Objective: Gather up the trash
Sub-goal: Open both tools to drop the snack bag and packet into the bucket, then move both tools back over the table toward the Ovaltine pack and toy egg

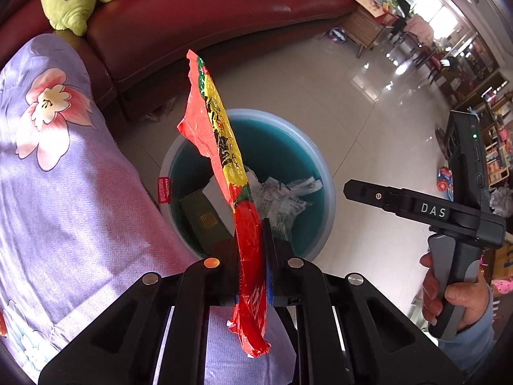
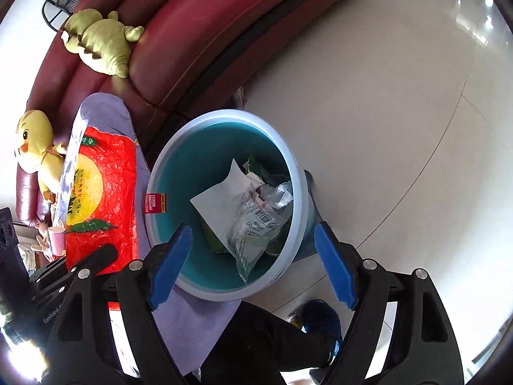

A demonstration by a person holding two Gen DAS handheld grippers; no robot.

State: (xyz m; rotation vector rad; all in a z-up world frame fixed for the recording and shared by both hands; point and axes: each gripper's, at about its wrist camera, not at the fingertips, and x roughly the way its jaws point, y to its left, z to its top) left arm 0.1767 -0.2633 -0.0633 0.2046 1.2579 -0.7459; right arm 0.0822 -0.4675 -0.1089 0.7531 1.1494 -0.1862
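Between the fingers of the left gripper (image 1: 250, 256), a red and yellow snack wrapper (image 1: 221, 147) is being clamped edge-on, its upper part standing forward of the fingertips and its lower tail hanging behind them. Directly ahead of and below those fingers, the blue trash bin (image 1: 323, 173) is sitting on the tiled floor (image 1: 352, 96), already holding a white paper sheet (image 2: 221, 199) and clear plastic packaging (image 2: 259, 221). The right gripper (image 2: 253, 266) is hovering over the same bin with its blue-padded fingers (image 2: 335, 266) standing well apart and nothing between them. Beside the left fingers, a floral purple cloth (image 1: 64, 160) is covering the sofa (image 1: 208, 9) edge.

Judged step: the left hand is carrying the wrapper to the bin for disposal. The next move calls for bringing the wrapper fully over the bin opening, then spreading the left fingers so it drops inside; the light film may cling to a pad.
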